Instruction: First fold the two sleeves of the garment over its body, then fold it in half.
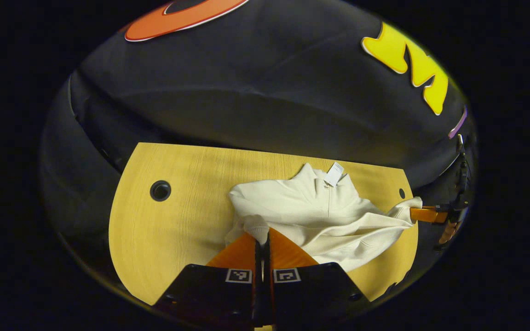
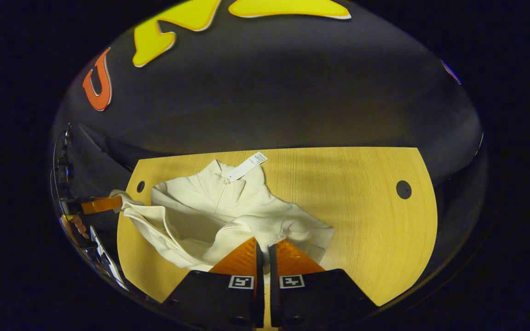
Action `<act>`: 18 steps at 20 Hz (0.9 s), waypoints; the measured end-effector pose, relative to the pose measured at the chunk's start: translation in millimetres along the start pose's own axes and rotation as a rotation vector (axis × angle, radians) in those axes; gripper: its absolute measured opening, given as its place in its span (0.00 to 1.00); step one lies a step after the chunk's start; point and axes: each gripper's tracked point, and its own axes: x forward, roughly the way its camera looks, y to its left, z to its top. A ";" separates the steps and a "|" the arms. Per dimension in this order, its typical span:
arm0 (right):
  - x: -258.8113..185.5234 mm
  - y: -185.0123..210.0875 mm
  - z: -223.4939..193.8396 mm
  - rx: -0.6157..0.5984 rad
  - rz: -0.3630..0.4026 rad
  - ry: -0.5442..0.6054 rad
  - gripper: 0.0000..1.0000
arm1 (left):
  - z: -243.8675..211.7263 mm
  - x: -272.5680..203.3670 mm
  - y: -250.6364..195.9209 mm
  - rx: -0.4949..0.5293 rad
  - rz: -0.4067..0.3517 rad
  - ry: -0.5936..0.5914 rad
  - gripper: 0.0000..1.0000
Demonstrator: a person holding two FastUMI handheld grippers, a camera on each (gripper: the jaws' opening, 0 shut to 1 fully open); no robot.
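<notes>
Garment (image 1: 320, 207) lies collar away from you; your left gripper (image 1: 262, 239) and right gripper (image 2: 262, 243) each pinch a sleeve cuff, the body between them.

Black housing on each hand-held gripper (image 1: 262, 239), a square black-and-white marker on each finger base.

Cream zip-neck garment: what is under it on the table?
The cream zip-neck garment lies on the light wooden table, with bare wood around it. Whatever sits beneath its body is covered. Both grippers, left gripper and right gripper, pinch a sleeve cuff.
</notes>
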 end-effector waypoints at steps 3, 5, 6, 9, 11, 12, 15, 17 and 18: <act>42.8 -20.4 1.6 0.081 0.011 -0.006 0.03 | 2.6 1.5 -7.6 -0.011 -0.017 -0.034 0.03; 53.8 -37.6 -10.9 0.136 0.000 0.014 0.06 | 11.5 -2.1 -10.2 -0.031 -0.036 -0.050 0.04; 53.0 -45.7 -15.3 0.177 -0.007 0.016 0.06 | 15.9 -2.2 -12.6 -0.041 -0.053 -0.064 0.04; 51.7 -53.4 -24.9 0.273 -0.005 0.006 0.07 | 28.0 -8.0 -15.2 -0.037 -0.079 -0.098 0.05; 46.4 -61.7 -23.8 0.308 -0.019 -0.020 0.10 | 30.0 -7.4 -11.0 -0.044 -0.092 -0.103 0.05; 43.2 -63.9 -22.2 0.316 -0.022 -0.034 0.14 | 30.4 -10.1 -11.3 -0.058 -0.103 -0.102 0.09; 43.3 -54.9 -20.7 0.295 -0.011 -0.058 0.35 | 25.7 -11.5 -24.9 -0.128 -0.153 -0.095 0.22; 37.2 -53.3 -17.5 0.267 -0.023 -0.088 0.44 | 18.6 -4.6 -32.4 -0.153 -0.157 -0.086 0.69; 33.3 -55.1 -18.0 0.248 -0.039 -0.092 0.44 | 16.3 -6.3 -33.4 -0.156 -0.148 -0.083 0.82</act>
